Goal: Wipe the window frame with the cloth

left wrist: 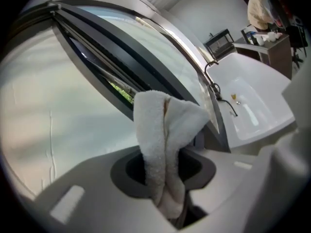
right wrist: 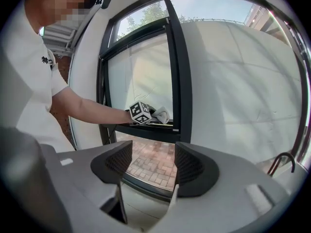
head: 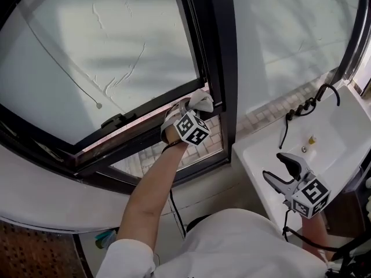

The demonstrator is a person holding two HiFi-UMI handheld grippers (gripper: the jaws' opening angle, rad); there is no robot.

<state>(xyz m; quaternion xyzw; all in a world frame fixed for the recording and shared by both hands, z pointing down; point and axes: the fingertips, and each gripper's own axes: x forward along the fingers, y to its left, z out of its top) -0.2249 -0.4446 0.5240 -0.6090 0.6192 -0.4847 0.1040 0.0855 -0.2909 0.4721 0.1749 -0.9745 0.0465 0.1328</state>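
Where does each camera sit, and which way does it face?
Head view: on the person's head, looking steeply down at window frame and sink; shows left arm, left gripper holding the cloth, open right gripper.
Left gripper view: on that gripper, looking along jaws shut on the cloth toward window frame and sink; no body.
Right gripper view: on that gripper, facing the window frame between open jaws; shows torso, left arm.
Both head and right gripper views show the cloth at the window frame.
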